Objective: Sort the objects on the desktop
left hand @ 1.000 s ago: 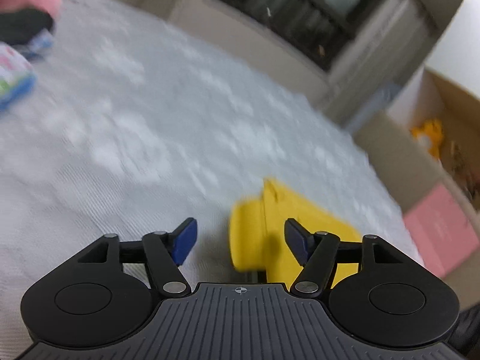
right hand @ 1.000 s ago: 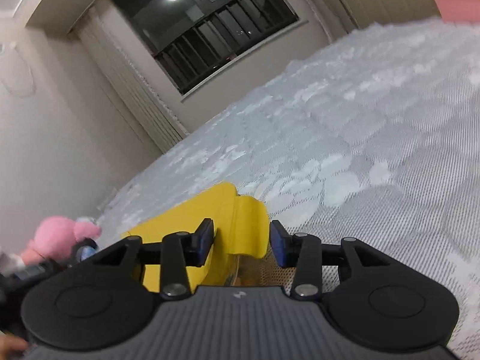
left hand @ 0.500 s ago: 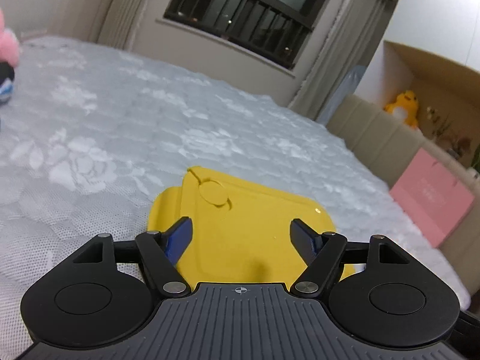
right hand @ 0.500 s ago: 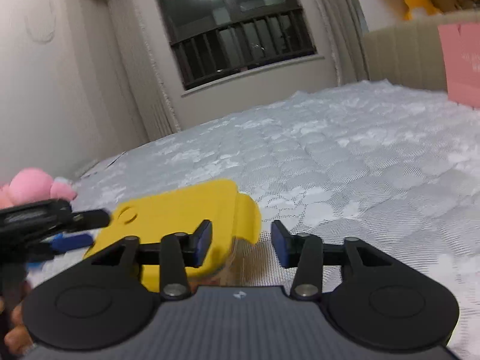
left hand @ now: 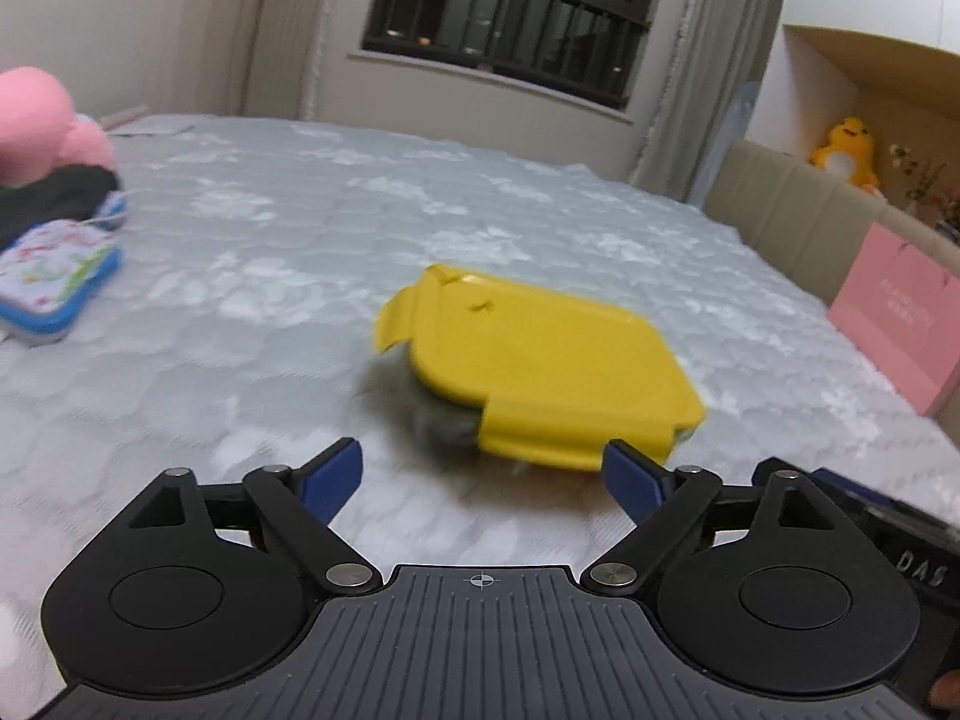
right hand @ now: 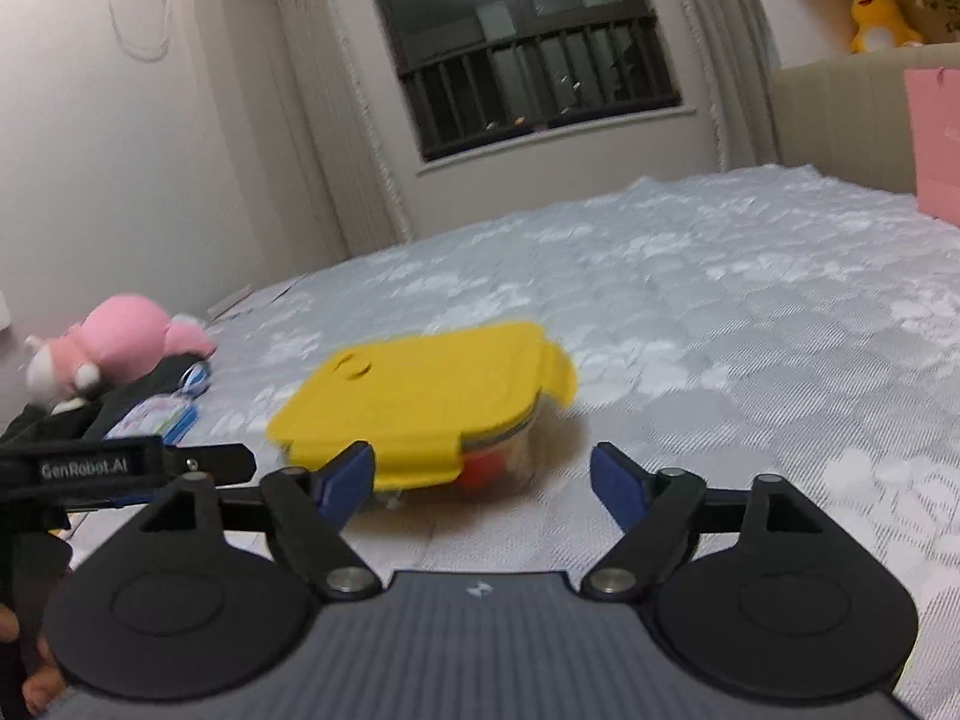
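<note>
Pale grey quilted bedding (left hand: 288, 276) serves as our work surface, with a dark barred window (right hand: 528, 66) at its far end, and we take the yellow-lidded container (left hand: 540, 348) as our landmark. Well to its left, from the left wrist view, lie a pink plush toy (left hand: 42, 120) and a small blue-edged pouch (left hand: 54, 276); off to its right a pink paper bag (left hand: 894, 318) leans on the beige headboard. Our left gripper (left hand: 480, 474) has its 2 blue pads spread wide with nothing between them, and the container sits just ahead and slightly right of its centre line, resting flat on the bedding, its nearer lid flap close to the right pad. Our right gripper (right hand: 480, 474) is likewise spread and empty; from it the container (right hand: 420, 402) lies just ahead and to the left, its lid flap beside the left pad, something red visible through the clear wall. We judge the long axis runs roughly across both grippers, and both stand about equally near.
</note>
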Motion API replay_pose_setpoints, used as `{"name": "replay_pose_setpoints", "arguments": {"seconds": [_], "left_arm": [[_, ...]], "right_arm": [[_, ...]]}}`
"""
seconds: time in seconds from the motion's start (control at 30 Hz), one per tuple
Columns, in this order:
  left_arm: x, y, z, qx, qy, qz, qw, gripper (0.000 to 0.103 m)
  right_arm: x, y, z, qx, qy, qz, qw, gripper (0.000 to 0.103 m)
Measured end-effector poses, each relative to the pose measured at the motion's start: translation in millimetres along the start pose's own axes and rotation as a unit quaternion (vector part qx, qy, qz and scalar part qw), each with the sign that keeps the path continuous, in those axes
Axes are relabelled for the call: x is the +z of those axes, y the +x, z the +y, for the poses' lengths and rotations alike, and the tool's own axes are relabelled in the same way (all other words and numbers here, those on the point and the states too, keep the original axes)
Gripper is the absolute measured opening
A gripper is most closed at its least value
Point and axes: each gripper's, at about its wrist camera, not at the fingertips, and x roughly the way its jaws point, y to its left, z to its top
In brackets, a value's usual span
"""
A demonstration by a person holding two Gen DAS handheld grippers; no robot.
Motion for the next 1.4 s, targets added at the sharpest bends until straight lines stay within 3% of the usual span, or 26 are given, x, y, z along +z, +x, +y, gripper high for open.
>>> {"name": "replay_pose_setpoints", "arguments": {"seconds": [0.1, 0.27, 0.43, 0.53, 0.63, 0.9, 1.4], "left_arm": [[-17.5, -7.3, 4.5, 0.005, -0.009, -0.014, 0.9999, 0.094], [-43.1, 11.5, 20.6, 0.033, -0.037, -0.100, 0.9938, 0.102], [-48.3, 45.0, 22.9, 0.029, -0.013, -0.086, 0.9958, 0.103], [-55.5, 58.1, 13.2, 0.037, 0.026, -0.048, 0.9979, 0.103], [-57.0, 59.8, 5.9, 0.058, 0.046, -0.041, 0.9964, 0.103], [-64.8, 52.9, 14.6, 0.064, 0.011, -0.053, 0.9964, 0.103], [-64.8, 55.0, 15.7, 0.066, 0.017, -0.051, 0.9964, 0.103]], "right_arm": [[-8.6, -5.3, 8.6, 0.002, -0.011, 0.001, 1.000, 0.090], [-28.5, -3.2, 10.4, -0.007, -0.005, -0.054, 0.998, 0.103], [-50.0, 27.4, -1.8, -0.041, 0.014, -0.075, 0.996, 0.103], [-61.9, 41.5, -12.0, -0.049, 0.043, -0.049, 0.997, 0.103], [-65.4, 44.5, -18.8, -0.050, 0.068, -0.039, 0.996, 0.103], [-73.4, 43.4, -0.5, -0.065, 0.000, -0.051, 0.997, 0.103], [-73.8, 43.1, -0.1, -0.061, -0.002, -0.048, 0.997, 0.103]]}}
